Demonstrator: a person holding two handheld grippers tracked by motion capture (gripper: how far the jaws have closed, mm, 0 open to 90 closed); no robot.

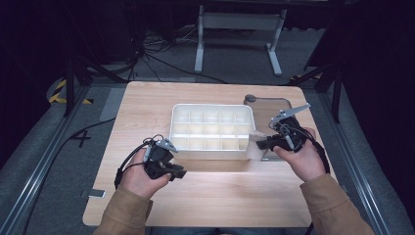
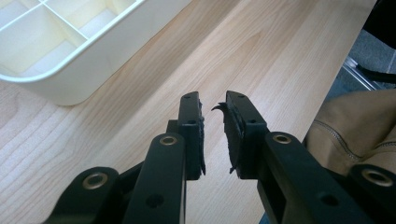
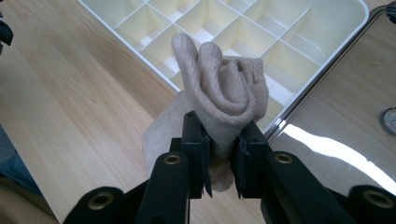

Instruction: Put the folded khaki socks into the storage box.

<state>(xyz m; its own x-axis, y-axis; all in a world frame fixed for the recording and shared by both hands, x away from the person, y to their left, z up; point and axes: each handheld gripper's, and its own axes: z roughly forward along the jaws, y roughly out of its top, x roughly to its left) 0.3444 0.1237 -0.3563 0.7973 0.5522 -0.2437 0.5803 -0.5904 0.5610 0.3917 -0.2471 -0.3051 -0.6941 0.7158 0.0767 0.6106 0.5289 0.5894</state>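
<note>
A: Two claws: the right claw (image 3: pixel 222 154) is clamped on a rolled sock (image 3: pixel 224 88), held at the tray's (image 1: pixel 211 152) near corner; the left claw (image 2: pixel 214 135) is slightly apart, empty, over the worktop (image 1: pixel 147 105).

B: Carrying step, I'd say. Next: lift over a compartment, then release.

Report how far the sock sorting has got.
Done: the right claw has gripped the rolled beige sock, which is off the table beside the white divided tray. In hand: the sock hangs at the tray's near right corner. Left: setting it in a compartment; every compartment in view looks empty. The left claw is open, holding nothing, above the wooden table.
</note>
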